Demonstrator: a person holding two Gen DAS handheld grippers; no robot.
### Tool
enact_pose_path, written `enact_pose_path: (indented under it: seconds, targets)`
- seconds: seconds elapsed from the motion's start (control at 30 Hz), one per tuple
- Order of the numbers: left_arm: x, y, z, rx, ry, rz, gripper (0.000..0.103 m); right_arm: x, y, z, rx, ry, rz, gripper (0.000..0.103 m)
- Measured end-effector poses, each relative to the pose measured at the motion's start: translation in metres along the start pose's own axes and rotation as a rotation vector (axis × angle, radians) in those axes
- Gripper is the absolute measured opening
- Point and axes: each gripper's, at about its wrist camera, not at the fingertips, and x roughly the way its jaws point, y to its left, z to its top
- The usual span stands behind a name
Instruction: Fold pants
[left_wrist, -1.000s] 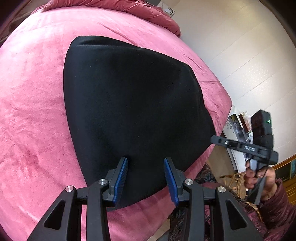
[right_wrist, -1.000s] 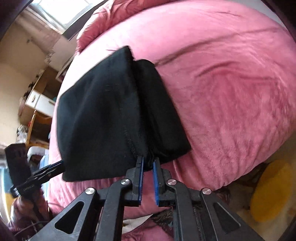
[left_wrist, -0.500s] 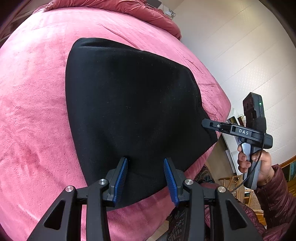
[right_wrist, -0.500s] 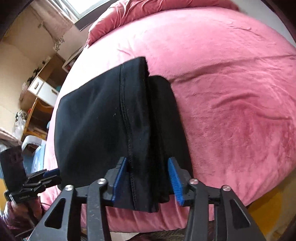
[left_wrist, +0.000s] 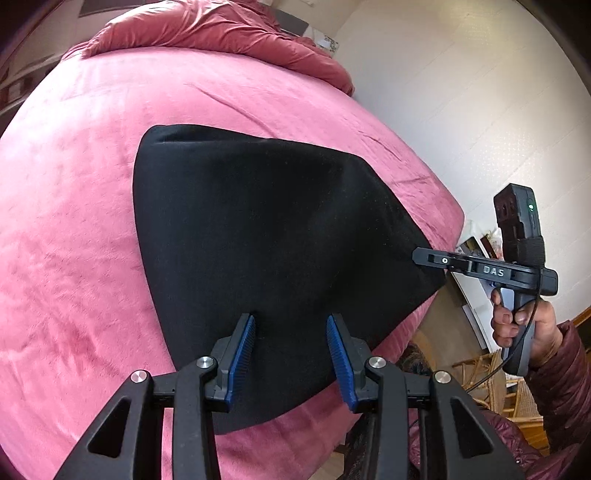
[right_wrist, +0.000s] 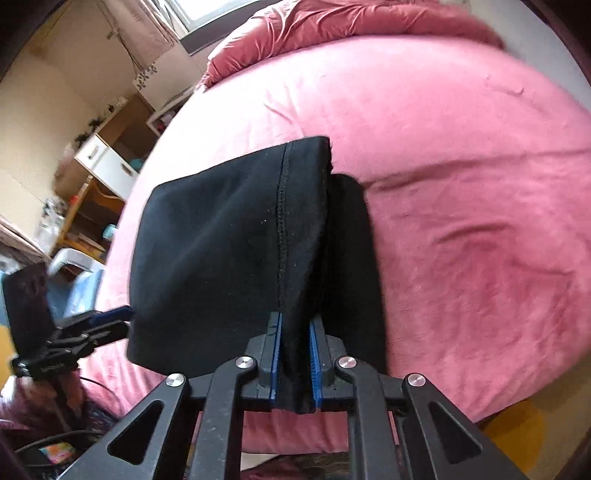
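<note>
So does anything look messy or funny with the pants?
A little. In the right wrist view, the folded black pants are uneven: a lower layer sticks out past the top layer's stitched edge. The right hand-held gripper is pinching that edge. No damage shows.

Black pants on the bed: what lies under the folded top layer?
Under the black pants' top layer, a second black layer sticks out on the pink bedcover. Anything deeper is covered.

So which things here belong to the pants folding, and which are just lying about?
Part of the job:
black pants
right tongs, clamped on the pants' edge
left tongs, open
pink bed

Lying about:
crumpled duvet
wooden cabinet
wicker chair
</note>
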Motion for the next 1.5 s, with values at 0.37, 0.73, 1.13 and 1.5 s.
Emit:
enact_pose_path:
  seconds: [0.37, 0.73, 1.13, 1.5]
  targets:
    - [0.007, -0.001, -0.001, -0.022, 0.015, 0.036, 0.041, 0.023, -0.022, -0.003, 0.055, 0.050, -0.046, 0.031]
    - [-0.023, 0.042, 0.023, -0.122, -0.104, 0.226, 0.046, -0.010, 0.012, 0.025, -0.003, -0.075, -0.080, 0.039]
    - [-0.020, 0.007, 0.027, 0.076, -0.149, 0.329, 0.046, 0.029, 0.084, 0.105, -0.120, 0.018, 0.282, 0.057]
    - [0.001, -0.001, 0.023, 0.111, -0.088, 0.295, 0.046, 0.098, 0.134, 0.173, -0.228, 0.176, 0.343, 0.058]
